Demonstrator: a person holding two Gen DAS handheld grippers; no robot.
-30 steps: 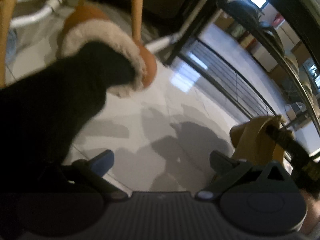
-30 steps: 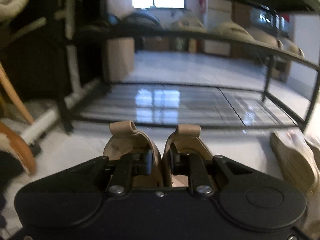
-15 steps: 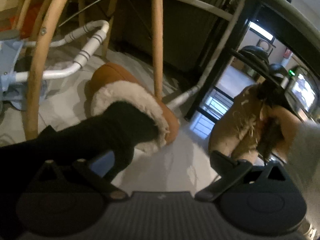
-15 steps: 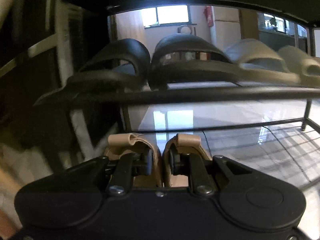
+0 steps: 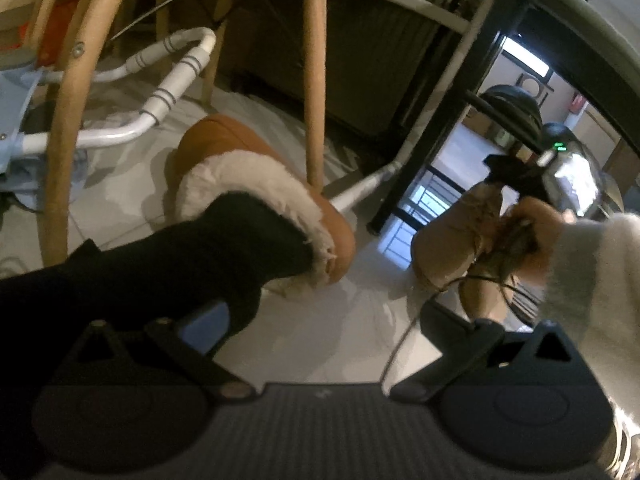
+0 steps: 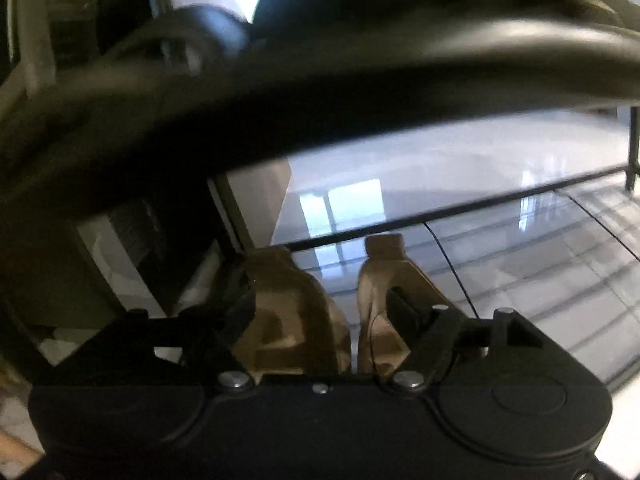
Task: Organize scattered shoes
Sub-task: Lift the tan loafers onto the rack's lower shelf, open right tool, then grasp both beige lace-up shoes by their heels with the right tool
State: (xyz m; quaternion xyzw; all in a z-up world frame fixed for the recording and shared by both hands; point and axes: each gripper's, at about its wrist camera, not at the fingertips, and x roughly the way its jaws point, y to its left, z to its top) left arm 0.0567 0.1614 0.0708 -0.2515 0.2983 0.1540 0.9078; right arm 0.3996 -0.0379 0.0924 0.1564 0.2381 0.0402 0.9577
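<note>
A pair of tan boots (image 6: 292, 308) sits between the fingers of my right gripper (image 6: 320, 296), heel tabs up, over the left end of the shoe rack's lower wire shelf (image 6: 520, 264). The jaws are opening; the two boots stand slightly apart and the pads no longer pinch them. In the left wrist view the same tan boots (image 5: 452, 240) are at the rack's near corner, under a hand (image 5: 532, 232) in a white sleeve. My left gripper (image 5: 324, 316) stands open over bare floor.
Dark slippers (image 6: 400, 8) fill the rack's upper tier, close above my right gripper. A person's black-clad leg in a brown fur-lined slipper (image 5: 224, 176) stands left of the rack. Wooden chair legs (image 5: 314, 80) and white tubing (image 5: 168, 92) crowd the floor behind it.
My right gripper carried the boots forward under the rack's upper tier, then its jaws spread and the boots parted. The left view swung toward the chair legs.
</note>
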